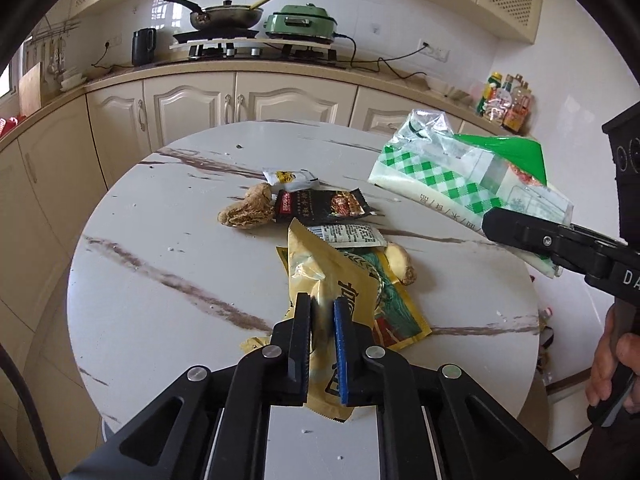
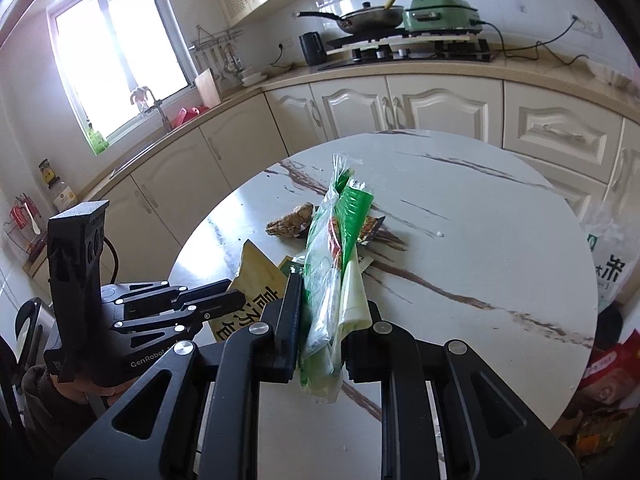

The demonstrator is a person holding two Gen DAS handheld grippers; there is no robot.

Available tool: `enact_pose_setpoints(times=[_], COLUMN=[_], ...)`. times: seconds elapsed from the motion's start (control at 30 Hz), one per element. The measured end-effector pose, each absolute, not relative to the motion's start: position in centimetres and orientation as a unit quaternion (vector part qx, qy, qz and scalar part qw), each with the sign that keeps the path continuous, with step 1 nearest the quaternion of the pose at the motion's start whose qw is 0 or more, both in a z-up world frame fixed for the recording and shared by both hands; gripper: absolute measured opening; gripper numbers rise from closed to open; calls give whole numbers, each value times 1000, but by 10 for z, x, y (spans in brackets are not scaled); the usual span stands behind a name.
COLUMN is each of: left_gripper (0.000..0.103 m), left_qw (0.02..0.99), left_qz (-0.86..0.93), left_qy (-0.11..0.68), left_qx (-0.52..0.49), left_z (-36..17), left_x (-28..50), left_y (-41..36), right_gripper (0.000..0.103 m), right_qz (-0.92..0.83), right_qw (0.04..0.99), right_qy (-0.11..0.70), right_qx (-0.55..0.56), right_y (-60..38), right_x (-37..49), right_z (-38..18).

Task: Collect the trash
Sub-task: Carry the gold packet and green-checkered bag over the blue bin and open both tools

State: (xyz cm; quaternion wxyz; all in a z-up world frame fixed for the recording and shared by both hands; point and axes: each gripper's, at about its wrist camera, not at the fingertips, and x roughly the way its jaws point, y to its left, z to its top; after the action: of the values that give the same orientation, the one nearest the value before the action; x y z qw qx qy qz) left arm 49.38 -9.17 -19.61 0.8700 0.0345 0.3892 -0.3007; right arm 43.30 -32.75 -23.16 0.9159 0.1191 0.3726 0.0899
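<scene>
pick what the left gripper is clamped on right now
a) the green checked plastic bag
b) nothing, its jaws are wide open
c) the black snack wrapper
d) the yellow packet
d: the left gripper has its jaws closed on the yellow packet, while the green checked plastic bag sits in the right gripper.

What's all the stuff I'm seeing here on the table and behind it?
Yellow wrapper: one, gold, held in left gripper.
Green checked bag: one, green and clear, held in right gripper.
Black sachet: one, black, table middle.
Ginger pieces: two, tan, beside the sachets.
Table: one, white marble, round.
Frying pan: one, dark, on stove.
Green cooker: one, beside the pan.
Left gripper: black, shut.
Right gripper: black, shut.
</scene>
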Motion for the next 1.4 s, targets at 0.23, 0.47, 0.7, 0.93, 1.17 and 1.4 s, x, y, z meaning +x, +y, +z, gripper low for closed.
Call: enact_pose_setpoints(times=[0.23, 0.47, 0.7, 0.93, 1.17, 1.4], left_gripper=[6, 6, 6, 6, 6, 6], left_qw=[883, 902, 915, 903, 861, 820], left_qz=[-283, -230, -153, -88, -52, -34], left_qy=[375, 366, 368, 409, 488, 549], left_qx=[6, -26, -62, -92, -130, -159], left_z=[-174, -166, -174, -221, -314, -402], left_x=[472, 443, 412, 410, 456, 511], left_y=[-46, 41, 154, 237, 289, 316], right_gripper=[17, 17, 17, 17, 17, 18], right_qz=[120, 181, 268, 326, 310, 286], right_qw=[916, 910, 884, 844, 804, 756], right_qy=[368, 366, 381, 425, 507, 589], right_qx=[105, 76, 51, 31, -4, 6], right_y=[-289, -208, -87, 23, 89, 112], right_x=[432, 436, 451, 483, 540, 589], right_z=[-219, -211, -232, -296, -410, -529])
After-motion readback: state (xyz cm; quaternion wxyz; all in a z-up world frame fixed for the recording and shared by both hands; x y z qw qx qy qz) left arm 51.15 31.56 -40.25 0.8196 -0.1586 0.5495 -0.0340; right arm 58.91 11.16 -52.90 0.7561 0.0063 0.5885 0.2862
